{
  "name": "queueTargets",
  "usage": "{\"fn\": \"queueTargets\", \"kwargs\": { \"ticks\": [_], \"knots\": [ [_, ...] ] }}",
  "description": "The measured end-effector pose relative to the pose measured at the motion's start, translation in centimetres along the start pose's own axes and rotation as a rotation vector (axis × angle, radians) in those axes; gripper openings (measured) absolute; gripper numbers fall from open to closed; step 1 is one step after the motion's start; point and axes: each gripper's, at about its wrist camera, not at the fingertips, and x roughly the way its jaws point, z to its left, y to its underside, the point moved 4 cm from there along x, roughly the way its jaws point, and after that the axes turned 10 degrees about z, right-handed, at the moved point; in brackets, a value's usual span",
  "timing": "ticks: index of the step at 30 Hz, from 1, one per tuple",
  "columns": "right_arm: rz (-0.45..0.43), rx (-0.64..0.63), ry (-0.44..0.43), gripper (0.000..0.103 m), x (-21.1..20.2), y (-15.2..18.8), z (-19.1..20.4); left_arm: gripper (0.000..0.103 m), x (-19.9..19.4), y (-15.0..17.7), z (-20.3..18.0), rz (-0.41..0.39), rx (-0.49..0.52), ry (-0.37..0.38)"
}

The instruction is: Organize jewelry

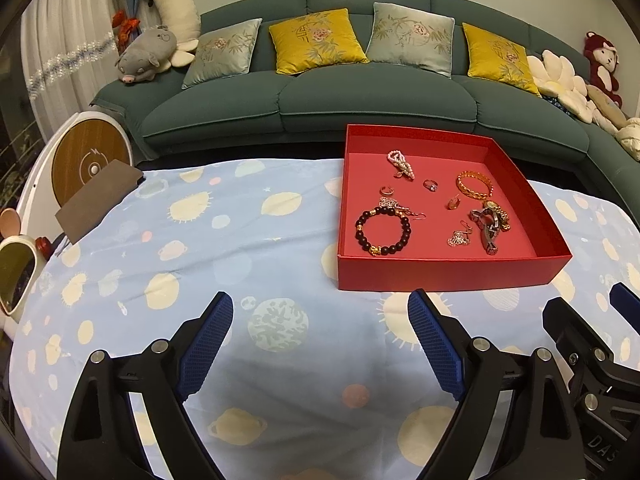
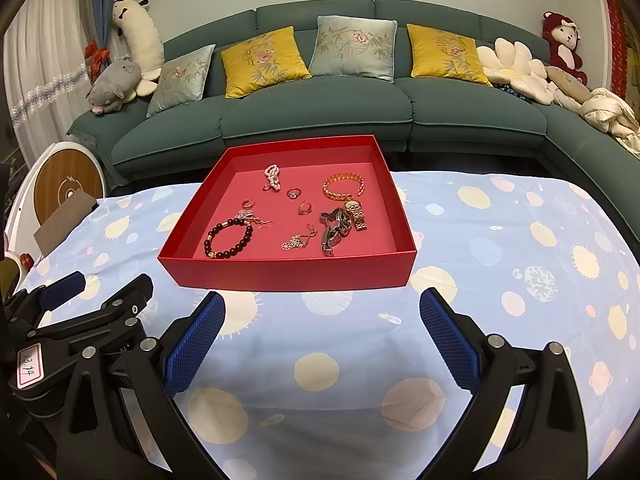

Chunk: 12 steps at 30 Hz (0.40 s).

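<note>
A shallow red box (image 1: 440, 276) (image 2: 288, 276) sits on the patterned blue cloth. Inside lie a dark bead bracelet (image 1: 382, 232) (image 2: 229, 240), a gold bangle (image 1: 475, 186) (image 2: 343, 186), two watches (image 1: 491, 222) (image 2: 340, 222), a pearl piece (image 1: 401, 163) (image 2: 273, 176), rings and earrings. My left gripper (image 1: 320, 304) hovers open over the cloth, short of the box's near left corner, with nothing between its blue pads. My right gripper (image 2: 322, 304) stands open just before the box's near wall, also empty. Each gripper shows at the edge of the other's view.
A teal sofa (image 1: 320, 100) with yellow and pale cushions and plush toys runs behind the table. At the table's left end are a grey card (image 1: 96, 200), a round wooden-faced device (image 1: 90, 160) and a small mirror (image 1: 16, 276).
</note>
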Motion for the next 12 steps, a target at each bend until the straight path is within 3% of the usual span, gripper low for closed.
{"fn": "queueTargets", "kwargs": {
  "ticks": [12],
  "knots": [
    [-0.002,-0.002,0.000,0.095,-0.03,0.00,0.00,0.087,0.37,-0.02,0.07,0.022,-0.006,0.014]
  ]
}}
